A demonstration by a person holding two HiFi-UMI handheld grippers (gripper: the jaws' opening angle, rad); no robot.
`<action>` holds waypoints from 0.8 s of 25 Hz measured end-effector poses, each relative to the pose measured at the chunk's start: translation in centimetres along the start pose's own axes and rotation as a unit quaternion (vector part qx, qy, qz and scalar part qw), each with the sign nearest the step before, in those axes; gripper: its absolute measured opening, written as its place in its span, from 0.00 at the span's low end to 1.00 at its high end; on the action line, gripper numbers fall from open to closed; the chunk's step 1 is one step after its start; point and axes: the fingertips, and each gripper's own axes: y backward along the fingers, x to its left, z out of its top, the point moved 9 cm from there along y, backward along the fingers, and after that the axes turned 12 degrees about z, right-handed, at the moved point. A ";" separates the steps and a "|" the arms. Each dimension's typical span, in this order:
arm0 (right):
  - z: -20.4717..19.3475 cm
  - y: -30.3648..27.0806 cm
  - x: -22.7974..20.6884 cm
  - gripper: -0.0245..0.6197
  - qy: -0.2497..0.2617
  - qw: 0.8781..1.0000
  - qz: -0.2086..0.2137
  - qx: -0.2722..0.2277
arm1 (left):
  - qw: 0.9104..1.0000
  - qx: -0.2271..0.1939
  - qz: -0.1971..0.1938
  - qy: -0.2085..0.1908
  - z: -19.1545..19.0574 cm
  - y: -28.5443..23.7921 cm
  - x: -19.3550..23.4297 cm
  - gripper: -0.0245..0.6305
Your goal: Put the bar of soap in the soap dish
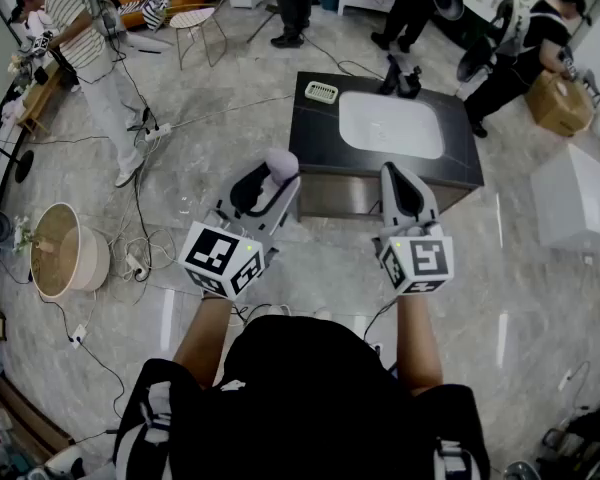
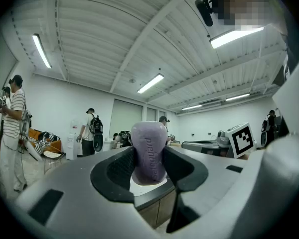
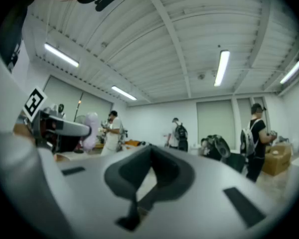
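Observation:
A purple bar of soap (image 1: 281,162) stands upright between the jaws of my left gripper (image 1: 272,175), which is shut on it and held level in front of the vanity. In the left gripper view the soap (image 2: 148,153) fills the gap between the dark pads. The pale slotted soap dish (image 1: 321,92) sits on the far left corner of the dark counter (image 1: 318,138), well beyond the soap. My right gripper (image 1: 397,173) hangs level beside the left one, jaws together and empty; in its own view the right gripper (image 3: 150,156) holds nothing.
A white sink basin (image 1: 390,124) is set into the counter to the right of the dish. Cables and a round wicker basket (image 1: 65,250) lie on the floor at left, a white box (image 1: 578,206) at right. Several people stand around the room.

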 end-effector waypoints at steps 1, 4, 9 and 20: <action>0.0 0.1 0.0 0.09 -0.001 1.000 0.000 0.000 | 1.000 -0.002 0.003 -0.005 0.2 0.2 -0.1 0.34; 0.0 0.2 -0.1 0.09 -0.008 1.000 -0.002 -0.004 | 1.000 -0.006 0.005 -0.007 0.5 0.4 -0.4 0.34; -0.5 0.6 -0.4 0.09 -0.001 1.000 -0.012 -0.002 | 1.000 -0.006 0.008 0.001 0.2 0.5 -0.8 0.34; -1.2 1.9 -1.9 0.09 0.024 0.999 0.016 0.014 | 0.999 -0.011 0.037 -0.006 -0.7 0.7 -2.8 0.34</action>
